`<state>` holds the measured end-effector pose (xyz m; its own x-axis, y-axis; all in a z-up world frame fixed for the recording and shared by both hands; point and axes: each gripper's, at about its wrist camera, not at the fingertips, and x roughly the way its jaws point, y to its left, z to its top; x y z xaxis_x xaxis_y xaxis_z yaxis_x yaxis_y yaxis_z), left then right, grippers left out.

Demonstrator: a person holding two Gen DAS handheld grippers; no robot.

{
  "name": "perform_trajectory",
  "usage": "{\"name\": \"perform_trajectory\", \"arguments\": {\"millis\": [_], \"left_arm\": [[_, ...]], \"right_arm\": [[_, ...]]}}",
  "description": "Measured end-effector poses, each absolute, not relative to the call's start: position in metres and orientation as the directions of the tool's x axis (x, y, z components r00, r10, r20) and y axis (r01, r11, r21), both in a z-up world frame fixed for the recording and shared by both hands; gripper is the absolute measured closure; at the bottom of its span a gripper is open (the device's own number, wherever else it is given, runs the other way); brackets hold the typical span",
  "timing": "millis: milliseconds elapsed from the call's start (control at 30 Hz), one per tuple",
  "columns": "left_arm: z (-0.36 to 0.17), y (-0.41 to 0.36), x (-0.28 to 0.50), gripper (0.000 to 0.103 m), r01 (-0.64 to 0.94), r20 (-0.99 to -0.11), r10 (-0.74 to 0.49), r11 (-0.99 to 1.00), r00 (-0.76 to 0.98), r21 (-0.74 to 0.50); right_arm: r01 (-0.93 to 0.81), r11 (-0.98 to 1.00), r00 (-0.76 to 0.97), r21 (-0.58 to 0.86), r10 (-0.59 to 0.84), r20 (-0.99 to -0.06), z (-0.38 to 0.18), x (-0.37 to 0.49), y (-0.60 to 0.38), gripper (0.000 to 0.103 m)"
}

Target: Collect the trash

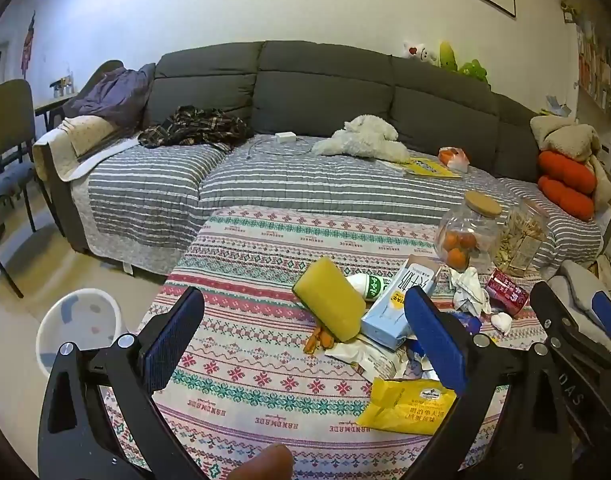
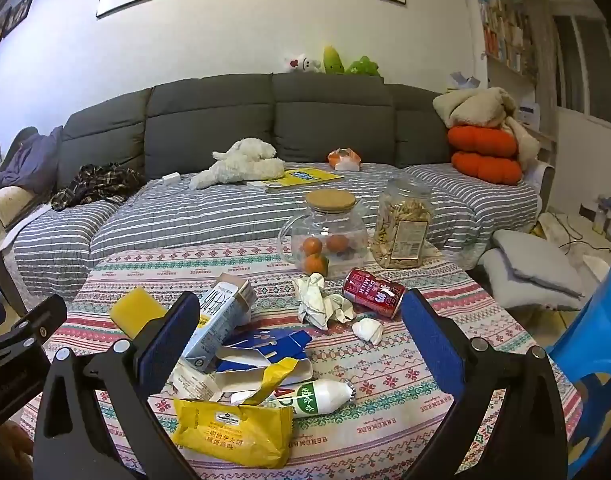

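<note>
Table (image 2: 425,280) — yellow wrapper (image 2: 233,432) between right gripper (image 2: 301,344) fingers (image 2: 433,340) | untouched

The table (image 2: 425,344) has a cloth with red and green patterns. On it lie a yellow wrapper (image 2: 231,434), a white bottle (image 2: 317,396), a torn blue box (image 2: 261,346), a milk carton (image 2: 221,312), a yellow sponge (image 2: 135,312), crumpled paper (image 2: 321,300), a red can (image 2: 371,294) and two jars

Black tool (image 1: 303,344), blue ribbed pads (image 1: 169,344), silver screws
</note>
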<state>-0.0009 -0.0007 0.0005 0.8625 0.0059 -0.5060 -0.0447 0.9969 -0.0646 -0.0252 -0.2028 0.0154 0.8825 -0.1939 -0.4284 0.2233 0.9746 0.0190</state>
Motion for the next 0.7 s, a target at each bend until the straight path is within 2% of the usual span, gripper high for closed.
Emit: {"name": "perform_trajectory", "arguments": {"millis": [700], "left_arm": [[0.0041,-0.0008,-0.0021,0.007,-0.047,-0.509,0.012,0.997,0.861,-0.056]], "right_arm": [[0.207,0.978,0.892,0.019,-0.181,-0.414,0.0149,-0.0287,-0.2001,0.005]]}}
